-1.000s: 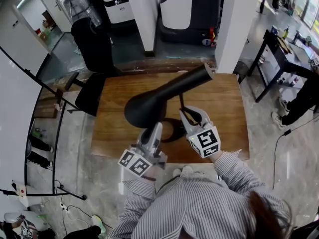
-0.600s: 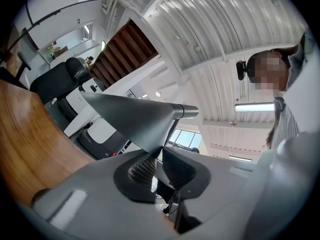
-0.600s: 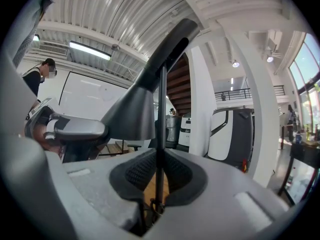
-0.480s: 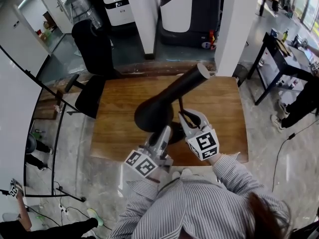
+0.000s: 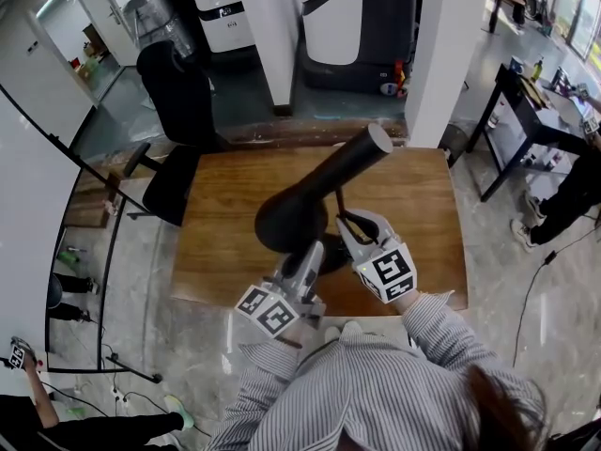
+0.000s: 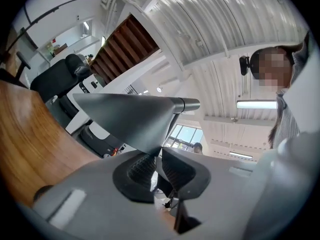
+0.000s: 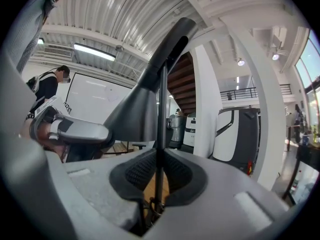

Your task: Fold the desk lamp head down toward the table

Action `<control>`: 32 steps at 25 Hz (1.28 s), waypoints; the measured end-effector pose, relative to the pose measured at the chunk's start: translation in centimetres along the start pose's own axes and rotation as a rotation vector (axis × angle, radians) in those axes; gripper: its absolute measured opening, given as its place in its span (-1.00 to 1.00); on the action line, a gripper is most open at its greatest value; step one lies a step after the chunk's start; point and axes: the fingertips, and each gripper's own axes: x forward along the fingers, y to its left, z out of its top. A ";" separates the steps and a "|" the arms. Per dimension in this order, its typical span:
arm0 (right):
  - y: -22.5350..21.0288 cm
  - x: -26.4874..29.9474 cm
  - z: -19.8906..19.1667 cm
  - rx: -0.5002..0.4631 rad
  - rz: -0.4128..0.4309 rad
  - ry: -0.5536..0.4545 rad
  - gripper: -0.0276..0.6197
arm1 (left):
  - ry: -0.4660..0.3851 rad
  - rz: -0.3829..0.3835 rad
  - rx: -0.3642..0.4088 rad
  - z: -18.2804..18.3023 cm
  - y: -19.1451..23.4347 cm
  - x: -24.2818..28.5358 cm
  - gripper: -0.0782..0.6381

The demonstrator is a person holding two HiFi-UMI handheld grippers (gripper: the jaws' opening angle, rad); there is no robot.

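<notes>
Desk lamp head slants mid-frame over the counter, its wide mouth further right and lower than a second ago. Left tongs have just been closing on its rim; right tongs clamp the thin lamp stem.

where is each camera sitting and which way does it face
Head view: on the person's head, steeply down at table, lamp head, left gripper, right gripper, striped sleeves.
Left gripper view: on that gripper, along its jaws, which have just been closing on the lamp head's rim.
Right gripper view: on that gripper, along jaws clamping the lamp stem.
All share the lamp head.
</notes>
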 end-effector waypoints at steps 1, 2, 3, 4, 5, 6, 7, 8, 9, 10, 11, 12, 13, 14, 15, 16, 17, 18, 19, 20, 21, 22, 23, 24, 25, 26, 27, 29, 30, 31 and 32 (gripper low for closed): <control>0.0 -0.1 0.0 -0.002 0.011 0.004 -0.79 | 0.010 0.009 0.024 -0.2 0.1 0.0 -0.71; 0.0 -0.1 0.1 -0.004 0.023 0.012 -0.79 | 0.023 0.022 0.048 -0.3 0.2 0.0 -0.70; 0.0 -0.1 0.1 -0.006 0.034 0.021 -0.79 | 0.036 0.036 0.069 -0.4 0.2 0.1 -0.70; 0.1 -0.2 0.1 -0.009 0.044 0.030 -0.79 | 0.049 0.049 0.086 -0.4 0.2 0.1 -0.69; 0.1 -0.3 0.1 -0.013 0.052 0.036 -0.79 | 0.058 0.059 0.099 -0.4 0.1 0.1 -0.69; 0.2 -0.3 0.1 -0.017 0.058 0.040 -0.79 | 0.064 0.066 0.105 -0.5 0.0 0.1 -0.68; 0.2 -0.4 0.1 -0.018 0.060 0.042 -0.79 | 0.067 0.070 0.107 -0.6 -0.1 0.1 -0.67; 0.2 -0.6 0.1 -0.017 0.061 0.042 -0.79 | 0.071 0.073 0.107 -0.7 -0.2 0.1 -0.66; 0.2 -0.8 0.2 -0.013 0.060 0.038 -0.78 | 0.074 0.077 0.106 -0.8 -0.2 0.1 -0.66; 0.2 -1.0 0.3 -0.009 0.058 0.031 -0.78 | 0.076 0.083 0.105 -0.9 -0.3 0.1 -0.66; 0.1 -1.3 0.4 -0.007 0.055 0.022 -0.78 | 0.076 0.091 0.105 -1.0 -0.3 0.1 -0.65; 0.1 -1.6 0.5 -0.007 0.054 0.013 -0.78 | 0.076 0.097 0.106 -1.0 -0.3 0.1 -0.61; 0.1 -2.0 0.5 -0.006 0.054 0.009 -0.78 | 0.078 0.099 0.107 -1.1 -0.3 0.1 -0.61; 0.2 -2.3 0.5 -0.004 0.053 0.010 -0.78 | 0.081 0.097 0.109 -1.2 -0.5 0.1 -0.61; 0.2 -2.7 0.4 0.001 0.051 0.013 -0.78 | 0.083 0.093 0.112 -1.3 -0.7 0.1 -0.61; 0.3 -3.1 0.3 0.008 0.047 0.017 -0.78 | 0.085 0.087 0.117 -1.5 -0.9 0.1 -0.61; 0.5 -3.5 0.2 0.018 0.045 0.021 -0.78 | 0.087 0.081 0.122 -1.7 -1.2 0.1 -0.61; 0.9 -3.9 0.1 0.032 0.047 0.028 -0.78 | 0.089 0.077 0.128 -1.9 -1.5 0.1 -0.61; 1.3 -4.1 -0.1 0.048 0.055 0.037 -0.79 | 0.094 0.078 0.138 -2.2 -1.7 0.1 -0.63; 1.8 -4.4 -0.3 0.065 0.064 0.046 -0.79 | 0.102 0.083 0.152 -2.5 -1.8 0.0 -0.67; 2.3 -4.7 -0.4 0.077 0.071 0.051 -0.79 | 0.114 0.093 0.170 -2.8 -1.9 0.0 -0.70; 2.7 -5.0 -0.5 0.085 0.073 0.053 -0.80 | 0.128 0.104 0.192 -3.2 -2.0 0.0 -0.72; 3.0 -5.4 -0.4 0.090 0.070 0.051 -0.83 | 0.143 0.114 0.215 -3.5 -2.1 0.0 -0.73; 3.2 -5.7 -0.3 0.093 0.065 0.047 -0.88 | 0.156 0.120 0.238 -3.7 -2.2 0.0 -0.75; 3.3 -6.0 -0.2 0.098 0.061 0.044 -0.91 | 0.167 0.123 0.261 -3.8 -2.4 0.1 -0.76; 3.3 -6.2 -0.2 0.105 0.059 0.042 -0.91 | 0.177 0.124 0.285 -4.0 -2.5 0.1 -0.77; 3.4 -6.4 -0.2 0.111 0.058 0.044 -0.91 | 0.188 0.123 0.308 -4.1 -2.6 0.2 -0.77; 3.6 -6.5 -0.5 0.118 0.059 0.054 -0.91 | 0.205 0.125 0.344 -4.3 -2.8 0.1 -0.77; 3.7 -6.6 -0.6 0.119 0.059 0.059 -0.91 | 0.210 0.127 0.356 -4.3 -2.9 0.1 -0.77; 3.9 -6.8 -0.7 0.121 0.059 0.064 -0.91 | 0.213 0.128 0.365 -4.3 -3.0 0.1 -0.77; 4.0 -6.9 -0.8 0.122 0.058 0.068 -0.91 | 0.215 0.131 0.372 -4.3 -3.1 0.1 -0.77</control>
